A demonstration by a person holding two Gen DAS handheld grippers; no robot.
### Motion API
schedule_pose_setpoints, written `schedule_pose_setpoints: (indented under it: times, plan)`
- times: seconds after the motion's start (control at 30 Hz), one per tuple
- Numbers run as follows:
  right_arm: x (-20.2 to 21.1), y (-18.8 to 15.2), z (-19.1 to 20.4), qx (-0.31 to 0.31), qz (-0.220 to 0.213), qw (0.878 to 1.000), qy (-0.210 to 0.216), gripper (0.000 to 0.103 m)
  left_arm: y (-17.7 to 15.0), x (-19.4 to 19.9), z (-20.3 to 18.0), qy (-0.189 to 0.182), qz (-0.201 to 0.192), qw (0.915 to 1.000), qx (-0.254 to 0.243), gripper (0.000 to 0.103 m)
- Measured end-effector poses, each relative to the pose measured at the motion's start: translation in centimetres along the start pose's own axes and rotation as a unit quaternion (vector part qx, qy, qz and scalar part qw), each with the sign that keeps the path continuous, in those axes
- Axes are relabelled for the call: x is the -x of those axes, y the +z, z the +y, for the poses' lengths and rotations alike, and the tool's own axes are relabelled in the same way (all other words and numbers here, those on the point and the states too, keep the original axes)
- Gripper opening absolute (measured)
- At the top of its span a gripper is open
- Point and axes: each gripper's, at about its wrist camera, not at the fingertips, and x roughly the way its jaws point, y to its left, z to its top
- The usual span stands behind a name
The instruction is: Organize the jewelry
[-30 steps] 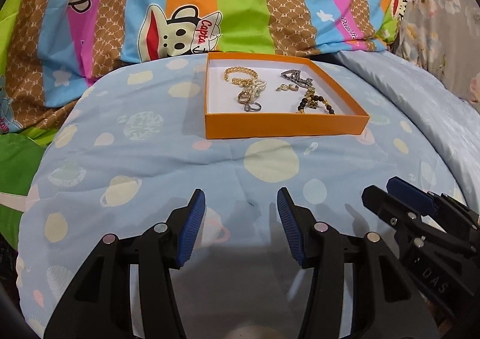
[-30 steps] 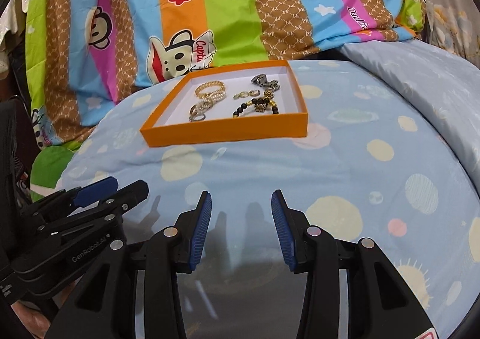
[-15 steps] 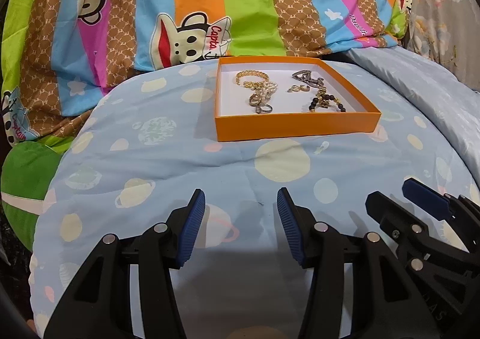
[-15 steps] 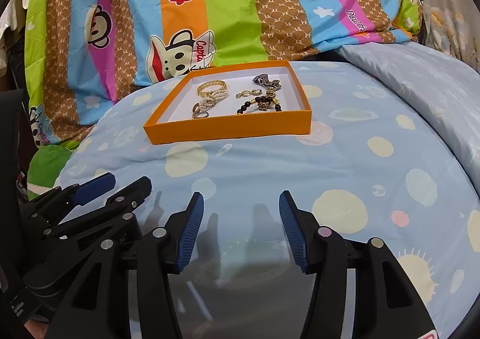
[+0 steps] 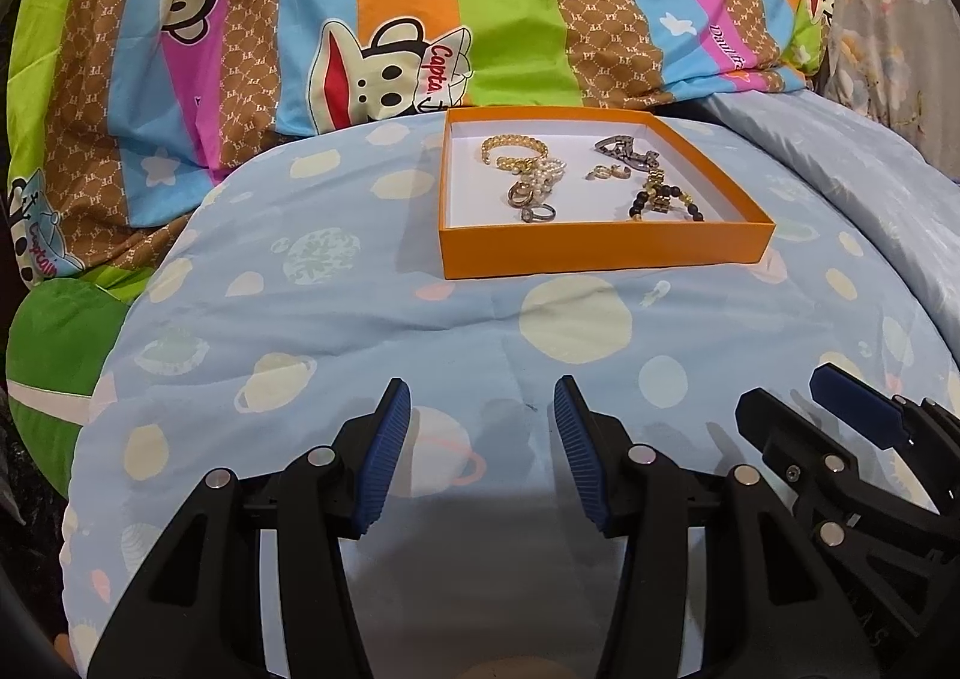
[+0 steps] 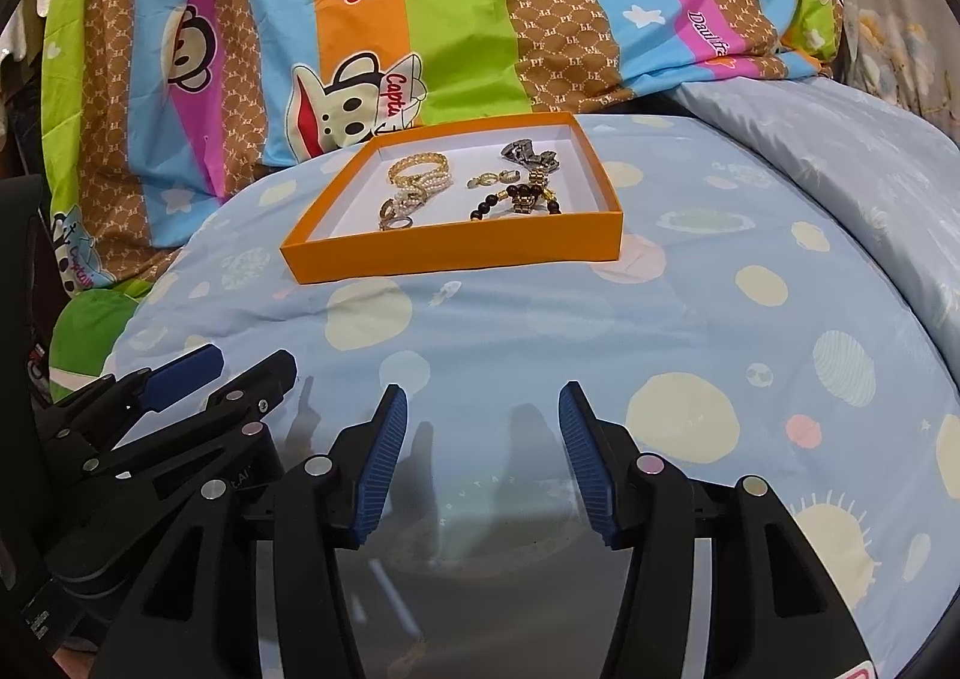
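Both grippers hover low over a light blue bedspread (image 5: 336, 319) with pale planet and dot prints, well short of the jewelry. Left gripper (image 5: 482, 415) has its blue-padded fingers (image 5: 384, 457) spread wide, nothing between them. Right gripper (image 6: 483, 418) same, fingers (image 6: 585, 463) spread apart and empty. In the left wrist view the right gripper shows at lower right, just beside the left one; in the right wrist view the left gripper sits at lower left.

Orange box (image 5: 600, 256), shallow, white inside, lies flat on the bedspread ahead of both grippers, close to the striped cartoon-monkey sheet (image 5: 516, 0) behind it. All jewelry is inside the box. Gold chain bracelet (image 5: 513, 147) at back left of the box. Pearl piece (image 5: 549, 175) just in front of it, touching or overlapping, can't tell which. Small rings (image 5: 534, 205) near the front left, bunched by the pearls. Dark silver metal piece (image 5: 624, 153) at back right. Small gold earrings (image 5: 606, 173) in the middle, between the pearls and the black bead bracelet (image 5: 666, 199), which lies front right with gold links on it.

From the right wrist view the box (image 6: 456, 247) appears up and left of centre, the same pieces visible, gold bracelet (image 6: 417, 168) left, black beads (image 6: 516, 199) right. Green cushion (image 5: 54, 373) at far left edge beside the bedspread
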Motion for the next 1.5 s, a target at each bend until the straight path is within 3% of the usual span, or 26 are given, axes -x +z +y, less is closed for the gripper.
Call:
schedule_pose_setpoints:
  times: [0.27,0.5,0.67,1.5]
  plan:
    - [-1.9,2.2,-0.1,0.012,0.004,0.999,-0.039,0.053,1.9,-1.8,-0.3,-0.001,-0.001,1.0,-0.005,0.048]
    - [-3.4,3.2,-0.8,0.002,0.015,0.999,-0.042,0.053,3.1,-3.3,-0.8,0.009,0.005,0.9999,-0.004,0.048]
    - [-3.4,3.1,-1.0,-0.001,0.017,0.999,-0.044,0.053,3.0,-3.2,-0.4,0.026,0.004,0.9996,0.007,0.063]
    - [-2.7,3.1,-0.3,0.013,-0.006,0.996,-0.085,0.053,3.0,-2.8,-0.8,0.051,-0.009,0.9987,-0.001,0.066]
